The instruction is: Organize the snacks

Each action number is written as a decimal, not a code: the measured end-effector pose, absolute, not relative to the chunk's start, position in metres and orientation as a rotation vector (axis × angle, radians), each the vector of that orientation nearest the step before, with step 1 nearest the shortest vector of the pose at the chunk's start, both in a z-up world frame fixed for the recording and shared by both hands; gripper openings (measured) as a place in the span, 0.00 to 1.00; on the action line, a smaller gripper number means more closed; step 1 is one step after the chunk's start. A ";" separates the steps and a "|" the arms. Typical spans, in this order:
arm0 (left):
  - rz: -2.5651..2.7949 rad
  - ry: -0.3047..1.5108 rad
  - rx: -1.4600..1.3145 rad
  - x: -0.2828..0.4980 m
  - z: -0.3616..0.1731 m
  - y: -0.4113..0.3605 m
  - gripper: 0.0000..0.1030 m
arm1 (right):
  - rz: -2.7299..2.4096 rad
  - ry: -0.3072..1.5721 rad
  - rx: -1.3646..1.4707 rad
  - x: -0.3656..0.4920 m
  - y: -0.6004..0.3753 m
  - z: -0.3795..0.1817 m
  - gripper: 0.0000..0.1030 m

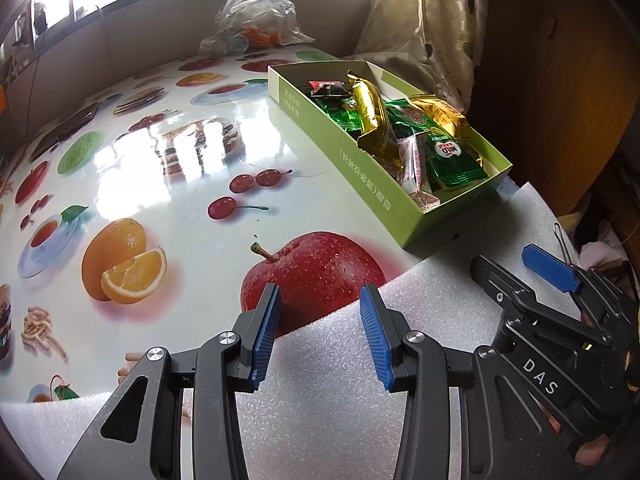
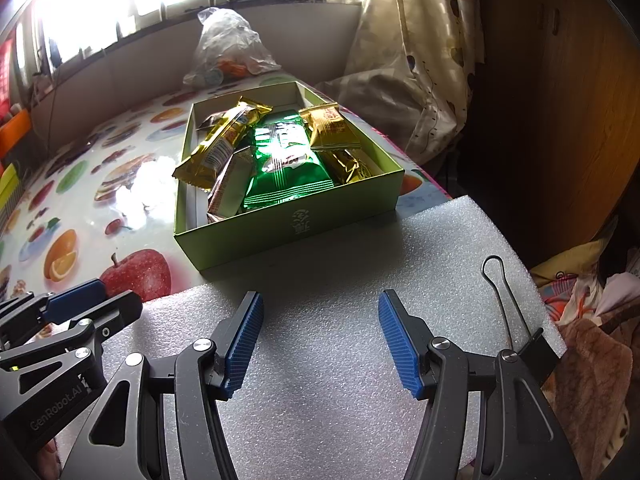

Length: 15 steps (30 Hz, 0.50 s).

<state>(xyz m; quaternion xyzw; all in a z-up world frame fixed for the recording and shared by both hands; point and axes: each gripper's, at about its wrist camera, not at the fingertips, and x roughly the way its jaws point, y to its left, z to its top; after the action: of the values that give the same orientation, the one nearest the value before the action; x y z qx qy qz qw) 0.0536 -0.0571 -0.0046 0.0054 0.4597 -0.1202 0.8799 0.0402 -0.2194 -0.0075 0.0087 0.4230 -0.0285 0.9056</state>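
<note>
**Green snack box loaded, both grippers empty**

Green card box [image 2: 288, 216] sits on the fruit-print table [image 1: 160, 168], its near corner over the white foam sheet [image 2: 320, 360]; snacks lie heaped inside: green Milo packets [image 2: 288, 168], a gold bar [image 2: 224, 140], a gold sachet [image 2: 330, 126]. My left gripper [image 1: 320, 332] is partly open with nothing between its blue pads; my right gripper [image 2: 320, 340] is wider open, likewise empty; both hang above the foam, short of the box. The box's long axis runs away from me toward the window; the gold bar lies diagonally across it, one end riding up on the left wall. Risks, as I judge them: glossy wrappers slipping from the pads; a careless reach dragging that bar over the wall; the light box skidding on the slick tabletop.
</note>
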 end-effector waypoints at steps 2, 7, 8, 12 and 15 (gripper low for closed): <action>-0.250 0.958 0.012 0.054 -0.004 -0.058 0.41 | -0.058 0.874 0.018 0.040 -0.219 -0.007 0.58; -0.250 0.958 0.010 0.053 -0.005 -0.057 0.41 | -0.058 0.873 0.018 0.040 -0.220 -0.007 0.58; -0.250 0.958 0.009 0.053 -0.005 -0.057 0.41 | -0.058 0.873 0.018 0.040 -0.219 -0.007 0.58; -0.250 0.958 0.008 0.054 -0.004 -0.056 0.41 | -0.058 0.873 0.018 0.040 -0.219 -0.008 0.58; -0.250 0.958 0.008 0.053 -0.005 -0.056 0.41 | -0.058 0.873 0.018 0.040 -0.220 -0.008 0.58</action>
<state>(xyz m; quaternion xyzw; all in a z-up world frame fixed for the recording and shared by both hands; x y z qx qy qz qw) 0.0535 -0.0561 -0.0045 0.0037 0.4599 -0.1201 0.8798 0.0400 -0.2196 -0.0077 0.0089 0.4227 -0.0280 0.9058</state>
